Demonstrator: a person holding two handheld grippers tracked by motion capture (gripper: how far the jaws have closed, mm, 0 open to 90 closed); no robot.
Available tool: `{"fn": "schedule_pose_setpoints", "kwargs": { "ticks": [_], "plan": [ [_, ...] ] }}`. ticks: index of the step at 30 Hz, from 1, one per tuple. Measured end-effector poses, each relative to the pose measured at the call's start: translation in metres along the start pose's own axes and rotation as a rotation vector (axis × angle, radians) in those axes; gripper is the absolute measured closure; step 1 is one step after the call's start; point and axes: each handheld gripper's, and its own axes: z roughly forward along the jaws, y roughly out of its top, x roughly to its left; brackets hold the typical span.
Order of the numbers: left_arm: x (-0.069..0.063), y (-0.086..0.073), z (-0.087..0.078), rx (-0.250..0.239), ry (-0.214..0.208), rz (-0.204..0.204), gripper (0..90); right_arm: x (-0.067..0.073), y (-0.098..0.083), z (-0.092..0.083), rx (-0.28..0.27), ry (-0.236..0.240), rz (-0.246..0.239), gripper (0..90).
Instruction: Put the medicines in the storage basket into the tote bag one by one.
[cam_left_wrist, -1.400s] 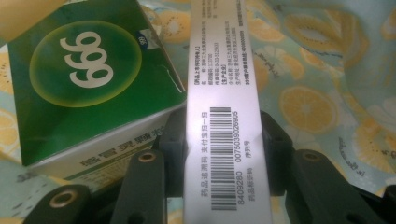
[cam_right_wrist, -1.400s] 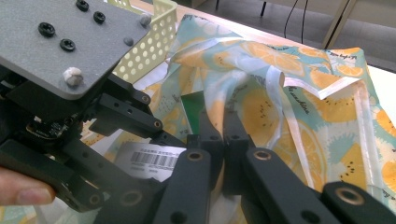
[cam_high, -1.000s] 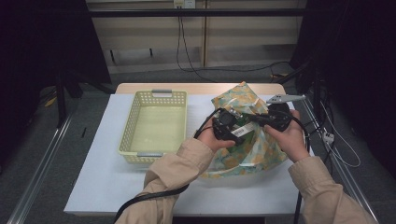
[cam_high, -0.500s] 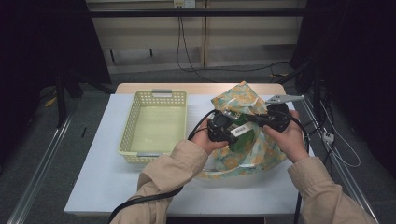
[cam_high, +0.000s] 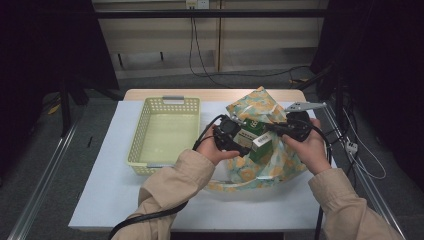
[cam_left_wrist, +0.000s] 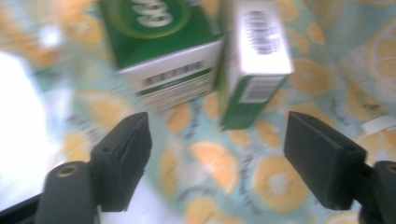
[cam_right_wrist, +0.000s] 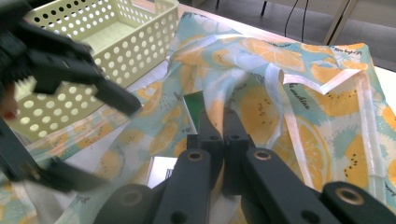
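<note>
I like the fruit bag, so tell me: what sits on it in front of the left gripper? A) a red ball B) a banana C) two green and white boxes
C: two green and white boxes lie on the lemon-print bag, just beyond the open left gripper.

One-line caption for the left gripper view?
Open left gripper hangs above two green-and-white boxes lying on the lemon-print bag.

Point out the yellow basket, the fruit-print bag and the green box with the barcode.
yellow basket (cam_high: 141, 131): high view, on its left perforated wall.
fruit-print bag (cam_right_wrist: 289, 112): right gripper view, on the printed cloth.
green box (cam_left_wrist: 261, 42): left gripper view, on its white barcode face.
</note>
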Motion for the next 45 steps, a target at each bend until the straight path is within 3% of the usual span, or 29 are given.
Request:
{"fn": "schedule_pose_setpoints", "kwargs": {
  "ticks": [1, 4, 8, 12, 15, 19, 24, 29, 37, 43, 45],
  "plan": [
    [0.005, -0.003, -0.001, -0.006, -0.027, -0.009, 20.7, 0.0, -0.001, 0.0, 0.001, -0.002, 0.003, 89.9],
    [0.011, -0.009, 0.002, 0.018, -0.008, -0.044, 19.3, 0.0, -0.003, 0.0, 0.002, -0.005, 0.007, 90.0],
    [0.015, -0.013, 0.006, 0.037, -0.013, -0.097, 20.1, 0.001, -0.003, 0.0, 0.006, -0.008, 0.004, 90.0],
    [0.013, -0.011, 0.007, 0.028, -0.003, -0.076, 20.1, 0.002, -0.002, 0.0, 0.008, -0.008, -0.005, 90.0],
    [0.011, -0.011, 0.007, 0.016, -0.017, -0.104, 19.7, 0.003, -0.002, -0.001, 0.006, -0.008, -0.005, 90.0],
    [0.005, -0.014, 0.007, 0.017, -0.015, -0.099, 19.0, 0.002, -0.004, -0.002, 0.007, -0.01, -0.001, 90.0],
    [-0.003, -0.025, 0.012, 0.013, -0.005, -0.125, 14.1, 0.002, -0.009, -0.001, 0.014, -0.01, 0.0, 90.0],
    [-0.009, -0.035, 0.022, 0.036, 0.033, -0.124, 11.9, 0.003, -0.013, -0.003, 0.013, -0.01, 0.004, 90.0],
    [-0.01, -0.037, 0.033, 0.053, 0.072, -0.129, 11.1, -0.002, -0.012, -0.013, 0.008, -0.02, 0.005, 90.0],
    [-0.008, -0.038, 0.038, 0.061, 0.072, -0.126, 11.7, -0.005, -0.013, -0.014, 0.012, -0.025, 0.008, 90.0],
    [-0.009, -0.039, 0.04, 0.048, 0.109, -0.116, 14.3, -0.005, -0.014, -0.014, 0.012, -0.022, 0.009, 90.0]
  ]
}}
